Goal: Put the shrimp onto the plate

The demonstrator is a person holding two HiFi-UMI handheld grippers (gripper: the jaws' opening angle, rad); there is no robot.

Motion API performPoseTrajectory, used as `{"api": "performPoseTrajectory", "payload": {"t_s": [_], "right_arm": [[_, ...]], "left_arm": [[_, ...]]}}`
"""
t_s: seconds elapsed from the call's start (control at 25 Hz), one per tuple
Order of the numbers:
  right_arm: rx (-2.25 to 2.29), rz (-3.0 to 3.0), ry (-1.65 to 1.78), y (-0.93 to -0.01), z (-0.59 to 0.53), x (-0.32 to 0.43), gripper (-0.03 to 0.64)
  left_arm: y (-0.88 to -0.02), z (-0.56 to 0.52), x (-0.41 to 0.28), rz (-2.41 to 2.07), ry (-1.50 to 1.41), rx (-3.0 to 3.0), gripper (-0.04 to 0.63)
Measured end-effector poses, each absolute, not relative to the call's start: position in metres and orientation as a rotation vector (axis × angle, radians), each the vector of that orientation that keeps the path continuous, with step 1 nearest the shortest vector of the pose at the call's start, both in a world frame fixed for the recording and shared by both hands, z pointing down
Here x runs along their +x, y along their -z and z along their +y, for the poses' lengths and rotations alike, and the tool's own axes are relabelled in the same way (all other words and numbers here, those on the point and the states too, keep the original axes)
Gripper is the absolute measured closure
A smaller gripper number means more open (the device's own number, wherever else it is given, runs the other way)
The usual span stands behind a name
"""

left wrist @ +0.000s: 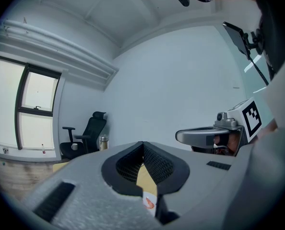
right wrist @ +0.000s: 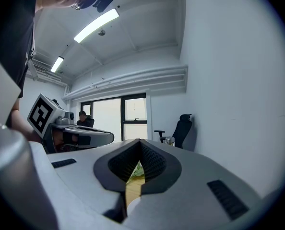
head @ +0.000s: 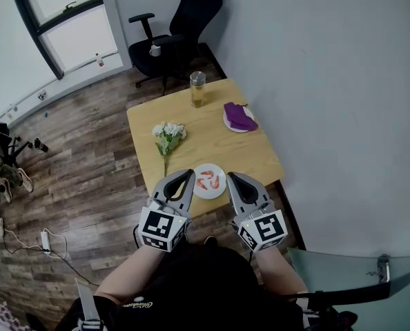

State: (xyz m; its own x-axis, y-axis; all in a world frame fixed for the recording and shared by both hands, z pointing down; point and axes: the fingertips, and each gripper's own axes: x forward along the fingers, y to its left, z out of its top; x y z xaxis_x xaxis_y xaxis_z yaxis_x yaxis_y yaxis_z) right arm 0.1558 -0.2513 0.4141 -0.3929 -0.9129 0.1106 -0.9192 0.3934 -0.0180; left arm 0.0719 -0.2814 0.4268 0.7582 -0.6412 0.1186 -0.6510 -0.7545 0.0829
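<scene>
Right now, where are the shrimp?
In the head view, the shrimp lie on a white plate at the near edge of the table, between the tips of the left gripper and right gripper.

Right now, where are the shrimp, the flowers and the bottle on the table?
shrimp [head: 205,182]: head view, on the orange body of the left one.
flowers [head: 168,130]: head view, on the white blooms.
bottle [head: 197,92]: head view, on its side below the lid.
</scene>
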Motion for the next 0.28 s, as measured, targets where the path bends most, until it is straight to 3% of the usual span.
{"api": "performPoseTrajectory", "payload": {"t_s": [0.28], "right_arm": [[1.667,-2.549,-0.142,-0.4185,-0.2469,0.1500,0.617]], "left_arm": [[-0.4229,-0.2788,0.0724,-1.029,-0.123,2.855,0.592]]}}
